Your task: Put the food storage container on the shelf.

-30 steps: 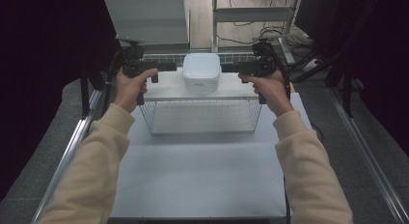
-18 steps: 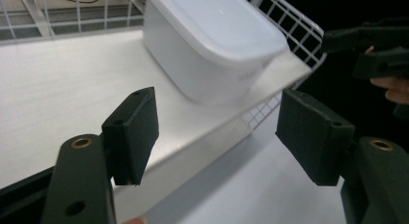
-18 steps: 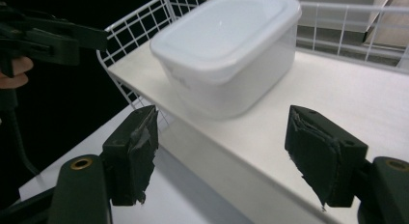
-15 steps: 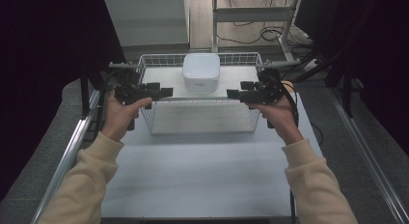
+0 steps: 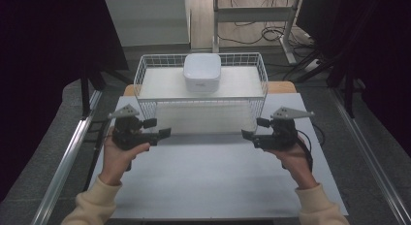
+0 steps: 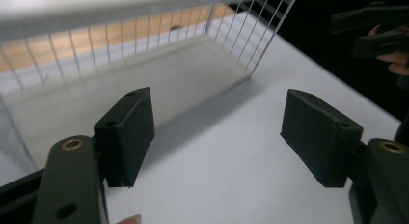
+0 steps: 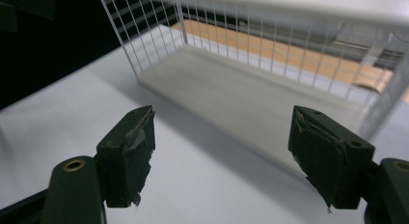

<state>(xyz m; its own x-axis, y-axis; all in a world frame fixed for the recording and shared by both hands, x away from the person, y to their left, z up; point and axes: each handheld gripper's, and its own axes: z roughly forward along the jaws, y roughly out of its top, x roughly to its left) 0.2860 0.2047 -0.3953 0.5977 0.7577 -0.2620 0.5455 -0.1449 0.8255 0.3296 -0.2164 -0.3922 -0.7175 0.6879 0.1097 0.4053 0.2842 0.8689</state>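
Both grippers, left [image 5: 163, 128] and right [image 5: 250, 128], withdrew gaping, empty, beside the wire basket [image 5: 201, 96].

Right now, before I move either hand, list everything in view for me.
wire basket: one, white, far middle of the table.
box: one, white, rounded corners, inside the basket at its middle.
table: one, pale top, bare in front of the basket.
cables: several, dark, on the floor beyond.
left gripper: one, black, open, near the basket's front left corner.
right gripper: one, black, open, near the basket's front right corner.
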